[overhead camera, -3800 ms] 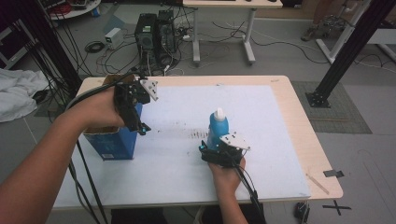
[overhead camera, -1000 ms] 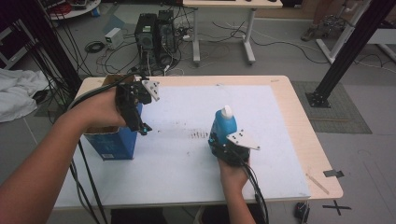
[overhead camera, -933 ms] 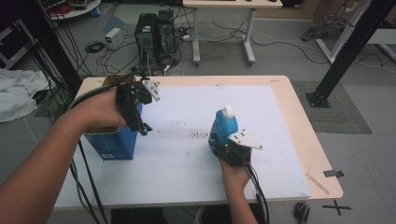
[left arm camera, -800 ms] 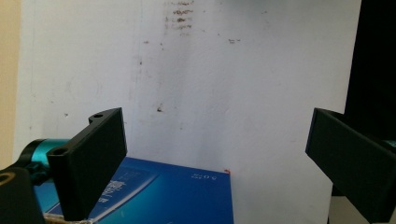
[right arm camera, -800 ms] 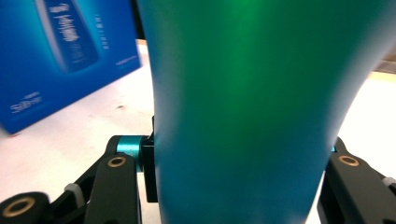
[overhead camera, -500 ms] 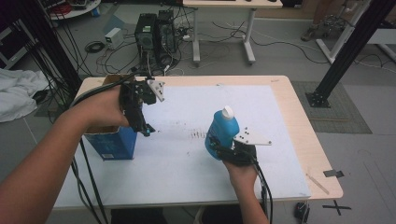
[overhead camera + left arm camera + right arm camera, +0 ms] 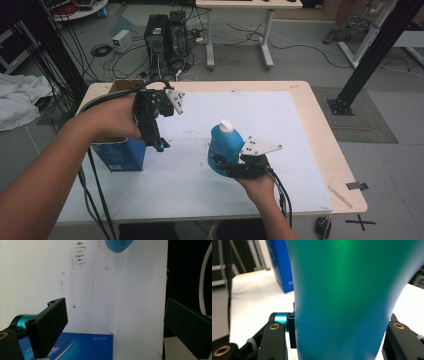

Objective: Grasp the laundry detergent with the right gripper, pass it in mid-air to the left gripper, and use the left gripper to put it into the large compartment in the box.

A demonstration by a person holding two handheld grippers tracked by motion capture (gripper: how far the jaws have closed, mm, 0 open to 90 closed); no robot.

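The right gripper (image 7: pixel 227 165) had its jaws clamped on the lower body of a blue bottle (image 7: pixel 223 147) with a white cap (image 7: pixel 226 125), lifted and tilted over the middle of the white sheet (image 7: pixel 280 125) that covered the table (image 7: pixel 320 125). The left gripper (image 7: pixel 159 145) hung with its jaws wide apart and nothing between them, just beside the open blue box (image 7: pixel 120 155) near the table's left edge; in the left gripper view the box top (image 7: pixel 82 345) lay below the jaws.

Judging by this, the bottle was headed for the box. To do it well, the grip should stay firm and low while the bottle is carried level leftward, and the left gripper should steady the box wall or clear aside. The sheet between bottle and box lay bare, giving free passage; the right and near edges were well apart from the work
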